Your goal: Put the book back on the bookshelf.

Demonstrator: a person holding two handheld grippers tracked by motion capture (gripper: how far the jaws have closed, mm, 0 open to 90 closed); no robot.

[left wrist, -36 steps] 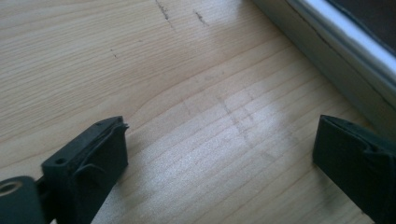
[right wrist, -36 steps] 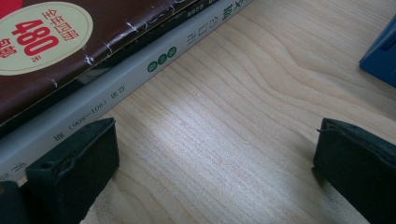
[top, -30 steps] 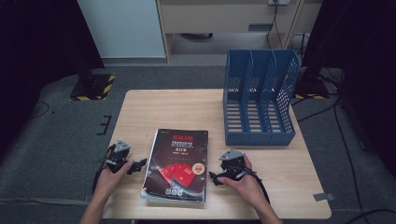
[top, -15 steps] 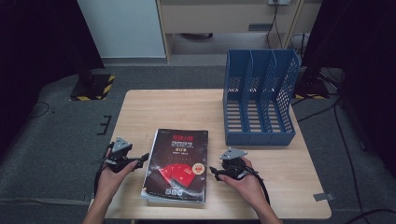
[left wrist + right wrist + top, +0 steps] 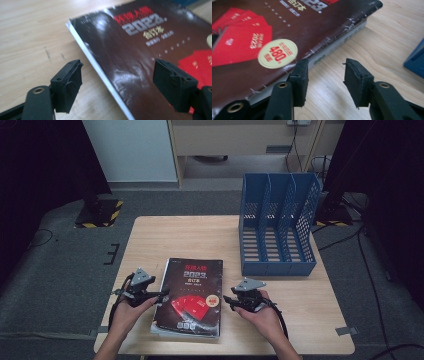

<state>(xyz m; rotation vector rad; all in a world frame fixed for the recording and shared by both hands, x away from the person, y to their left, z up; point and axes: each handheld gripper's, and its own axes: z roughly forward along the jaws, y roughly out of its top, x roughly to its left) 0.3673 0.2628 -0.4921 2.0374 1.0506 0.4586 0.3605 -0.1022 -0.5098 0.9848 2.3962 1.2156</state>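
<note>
Jaws both closing: L gripper (image 5: 117, 85) astride book (image 5: 140, 57) edge; R gripper (image 5: 325, 82) empty.

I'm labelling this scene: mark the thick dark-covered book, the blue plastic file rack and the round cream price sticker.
Thick dark-covered book (image 5: 192, 285): high view, middle of its front cover.
Blue plastic file rack (image 5: 278, 268): high view, low front wall.
Round cream price sticker (image 5: 277, 53): right gripper view, sticker's centre.

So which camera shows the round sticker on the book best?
The right gripper view: the round sticker on the book is close and its red number readable. The high view shows a tiny pale dot; the left gripper view catches an edge.
</note>
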